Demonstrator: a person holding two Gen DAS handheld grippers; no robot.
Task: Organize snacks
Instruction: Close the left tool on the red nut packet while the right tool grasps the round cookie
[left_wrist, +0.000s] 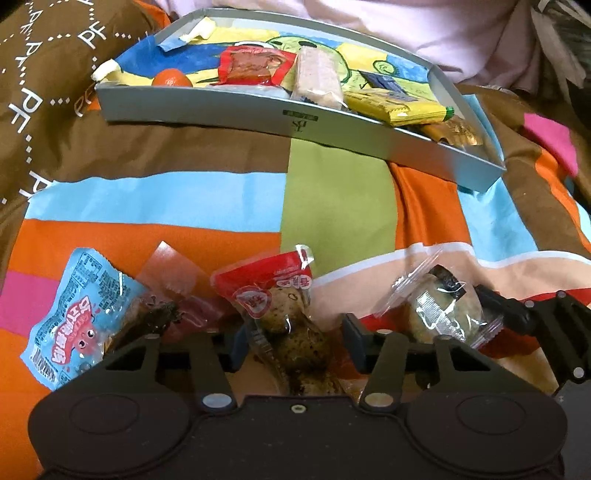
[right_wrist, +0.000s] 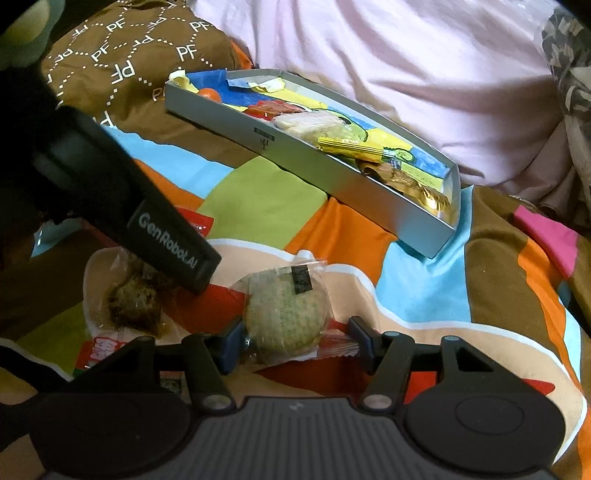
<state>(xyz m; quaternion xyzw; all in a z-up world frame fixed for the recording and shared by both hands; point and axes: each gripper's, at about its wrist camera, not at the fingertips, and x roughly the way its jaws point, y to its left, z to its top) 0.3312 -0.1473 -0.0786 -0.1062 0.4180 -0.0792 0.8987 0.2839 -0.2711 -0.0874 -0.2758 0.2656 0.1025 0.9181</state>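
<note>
On the patchwork blanket lies a red-topped pack of brown braised food (left_wrist: 291, 332), between the fingers of my left gripper (left_wrist: 295, 343). The left pad touches its wrapper, while a small gap shows at the right pad. My right gripper (right_wrist: 295, 338) is shut on a round pale pastry in clear wrap (right_wrist: 284, 314), also seen as the pastry (left_wrist: 443, 310) at right in the left wrist view. The grey tray box (left_wrist: 207, 107) beyond holds a mandarin (left_wrist: 173, 78), a red pack (left_wrist: 255, 66), a pale bar (left_wrist: 317, 79) and a yellow pack (left_wrist: 395, 105).
A blue snack pack (left_wrist: 77, 317) and a clear pack with dark contents (left_wrist: 173, 295) lie left of my left gripper. The left gripper's black body (right_wrist: 166, 243) crosses the right wrist view. A brown patterned pillow (right_wrist: 122, 62) and pink bedding (right_wrist: 406, 74) lie behind the box (right_wrist: 332, 177).
</note>
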